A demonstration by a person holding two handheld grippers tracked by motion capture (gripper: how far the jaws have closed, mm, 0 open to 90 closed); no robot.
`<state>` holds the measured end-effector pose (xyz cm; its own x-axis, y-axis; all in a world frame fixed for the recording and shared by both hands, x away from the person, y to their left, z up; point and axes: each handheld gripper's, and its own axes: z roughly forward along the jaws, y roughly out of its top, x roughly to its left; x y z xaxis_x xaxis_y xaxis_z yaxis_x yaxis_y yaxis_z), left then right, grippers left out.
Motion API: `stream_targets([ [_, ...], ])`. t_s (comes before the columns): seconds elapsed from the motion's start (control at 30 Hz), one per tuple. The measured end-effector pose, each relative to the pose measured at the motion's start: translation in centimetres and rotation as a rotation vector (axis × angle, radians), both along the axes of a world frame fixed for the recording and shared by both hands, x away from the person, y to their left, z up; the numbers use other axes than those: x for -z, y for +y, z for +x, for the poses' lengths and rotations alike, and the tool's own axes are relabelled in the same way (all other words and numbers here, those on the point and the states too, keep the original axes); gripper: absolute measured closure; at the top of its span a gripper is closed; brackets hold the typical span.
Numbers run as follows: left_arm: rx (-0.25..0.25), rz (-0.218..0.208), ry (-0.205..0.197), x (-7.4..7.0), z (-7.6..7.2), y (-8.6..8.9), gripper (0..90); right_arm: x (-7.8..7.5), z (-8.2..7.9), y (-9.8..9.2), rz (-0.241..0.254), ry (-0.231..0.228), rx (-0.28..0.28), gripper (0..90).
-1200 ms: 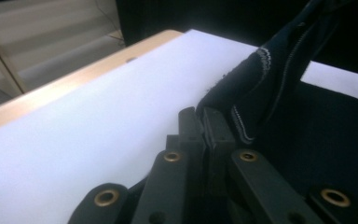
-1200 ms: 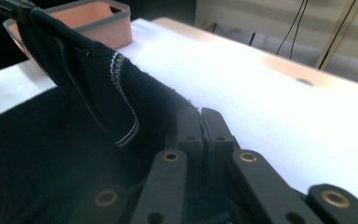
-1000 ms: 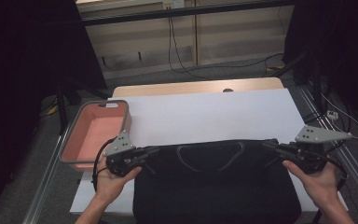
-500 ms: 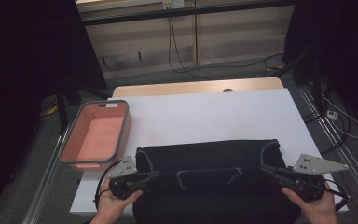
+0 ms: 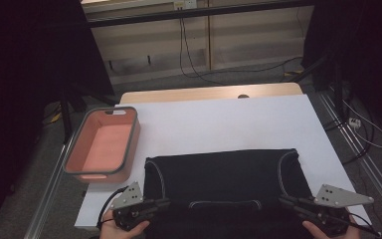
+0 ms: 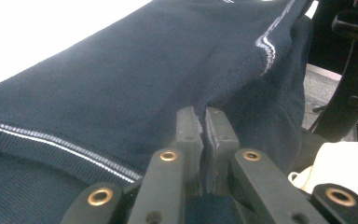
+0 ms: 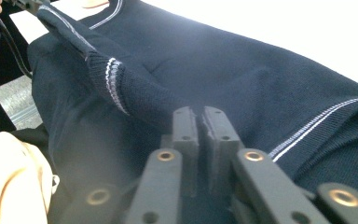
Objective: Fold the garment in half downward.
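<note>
A dark navy knit garment (image 5: 224, 174) with thin white stripes lies spread on the white table (image 5: 219, 119), its near part hanging over the front edge. My left gripper (image 5: 166, 202) is at the garment's near left corner. In the left gripper view its pads (image 6: 203, 114) are shut on a fold of the navy cloth (image 6: 121, 84). My right gripper (image 5: 282, 200) is at the near right corner. Its jaws (image 7: 199, 114) have just been opening a little, but they still pinch a striped fold of the garment (image 7: 242, 74).
A salmon-pink tub (image 5: 73, 149) with a grey rim stands at the table's left edge, left of the garment. Bare white tabletop stretches beyond the garment to a wooden strip (image 5: 209, 92) at the far edge. Metal rails run along both sides of the table.
Both hands have drawn back toward the near edge and sunk lower, pulling the garment with them. More white tabletop now shows beyond it.
</note>
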<state>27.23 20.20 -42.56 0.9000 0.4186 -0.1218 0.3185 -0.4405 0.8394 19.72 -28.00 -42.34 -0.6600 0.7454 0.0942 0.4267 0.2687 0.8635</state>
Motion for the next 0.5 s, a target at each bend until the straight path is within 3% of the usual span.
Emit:
stream_targets([
  [0.1,-0.028,-0.003,0.011,0.0,0.5,0.3,72.1,0.1,0.1,0.0,-0.014,-0.004,0.012,67.9],
  [0.2,-0.04,-0.021,0.022,0.1,0.7,0.6,67.8,0.0,0.1,-0.1,0.009,-0.018,0.019,58.2],
  [0.3,-0.057,-0.028,0.018,0.0,0.8,0.7,49.0,0.1,0.4,-0.2,0.002,-0.015,0.033,54.7],
  [0.5,-0.104,-0.054,0.01,-0.3,1.1,1.2,34.6,1.0,1.4,-0.6,-0.008,0.018,0.071,48.6],
])
